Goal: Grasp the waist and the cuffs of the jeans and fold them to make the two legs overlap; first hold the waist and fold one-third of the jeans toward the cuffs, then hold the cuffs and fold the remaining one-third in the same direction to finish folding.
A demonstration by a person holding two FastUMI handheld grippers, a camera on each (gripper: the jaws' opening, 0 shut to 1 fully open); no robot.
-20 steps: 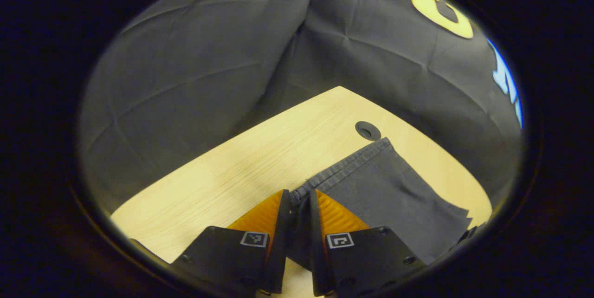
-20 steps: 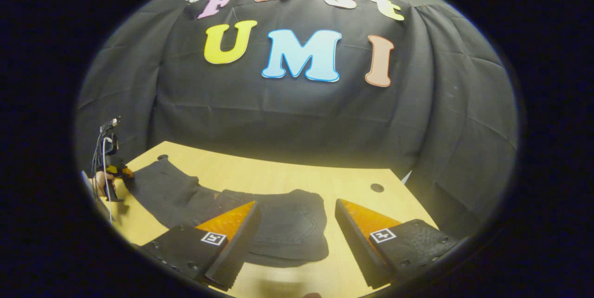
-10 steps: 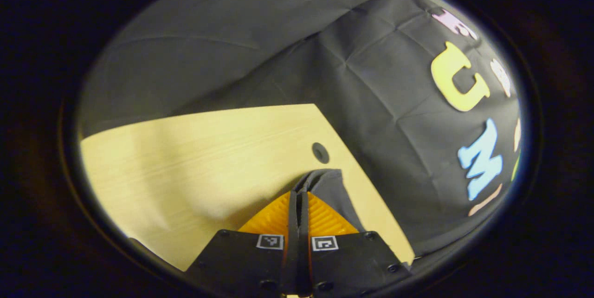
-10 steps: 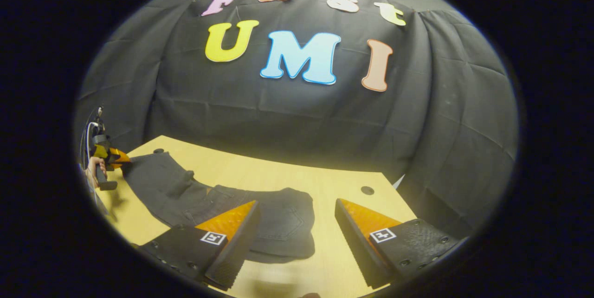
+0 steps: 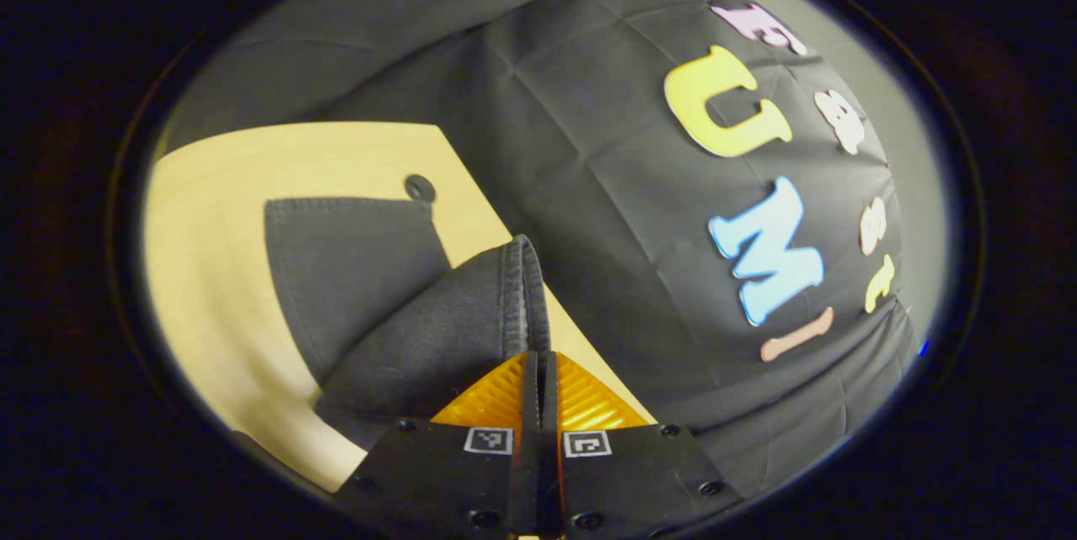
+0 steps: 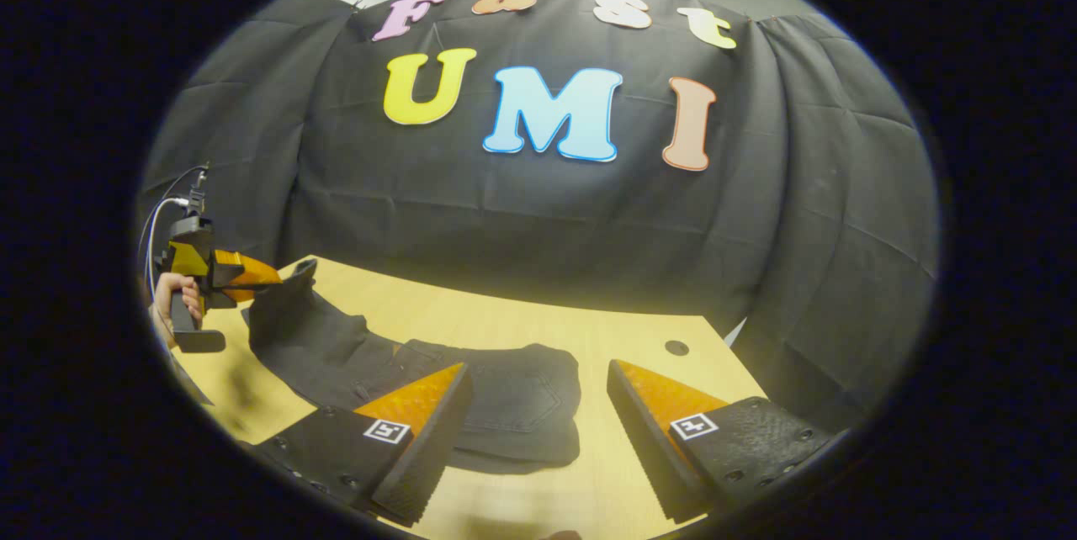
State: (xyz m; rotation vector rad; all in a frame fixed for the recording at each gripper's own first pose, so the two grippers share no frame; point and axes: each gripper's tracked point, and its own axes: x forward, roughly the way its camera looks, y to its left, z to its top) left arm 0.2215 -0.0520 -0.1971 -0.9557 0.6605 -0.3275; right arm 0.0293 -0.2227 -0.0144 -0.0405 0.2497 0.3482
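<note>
Dark jeans point(image 6: 471, 389) lie stretched across a pale wood-grain tabletop point(image 6: 522, 317), the waist end folded over near the right tongs point(image 6: 538, 431) and the legs running away toward the left tongs point(image 6: 265, 277). The left tongs point(image 5: 538, 363) are pressed tight on the cuff hem point(image 5: 517, 288), which is raised off the wood; in the right gripper view a hand point(image 6: 172, 296) grips that tool's handle. The right tongs hover wide open above the folded waist, holding nothing. The denim looks heavy and limp rather than stiff: it sags in soft curves below the lifted cuff and drapes in thick layers, with a stitched, ribbed hem and a back pocket point(image 6: 526, 397) showing at the seat. The doubled hem seems the surest place to pinch, since the thicker seam should resist slipping. A round grommet hole point(image 6: 676, 347) sits in the tabletop near the far edge.
</note>
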